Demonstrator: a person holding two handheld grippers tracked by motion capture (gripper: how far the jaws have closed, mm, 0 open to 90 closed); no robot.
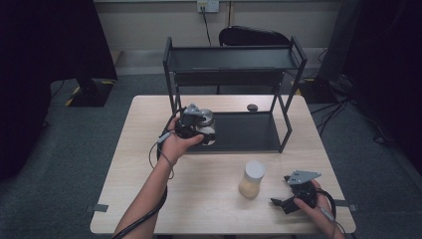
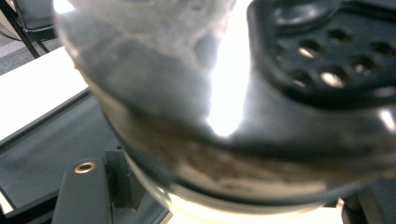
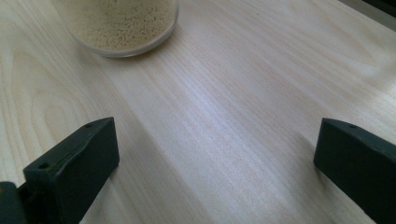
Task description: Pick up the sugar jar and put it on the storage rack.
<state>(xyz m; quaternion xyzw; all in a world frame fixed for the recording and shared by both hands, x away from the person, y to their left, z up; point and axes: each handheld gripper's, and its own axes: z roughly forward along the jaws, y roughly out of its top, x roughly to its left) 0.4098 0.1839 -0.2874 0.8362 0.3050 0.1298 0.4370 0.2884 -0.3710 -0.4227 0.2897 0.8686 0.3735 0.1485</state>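
Jaws of the left gripper (image 1: 201, 130) are clamped on a glass jar (image 1: 206, 124) at the shelf's (image 1: 249, 132) front-left corner, likely slippery and breakable; the right gripper (image 1: 287, 201), spread wide and empty, rests near the counter's (image 1: 199, 199) front-right corner beside a grain jar (image 1: 252, 179).

The right gripper (image 3: 215, 168) rests low over the pale wood table (image 3: 243, 93) with its two black jaws set wide apart, and a clear jar (image 3: 122, 25) of fine beige grains stands at far left.
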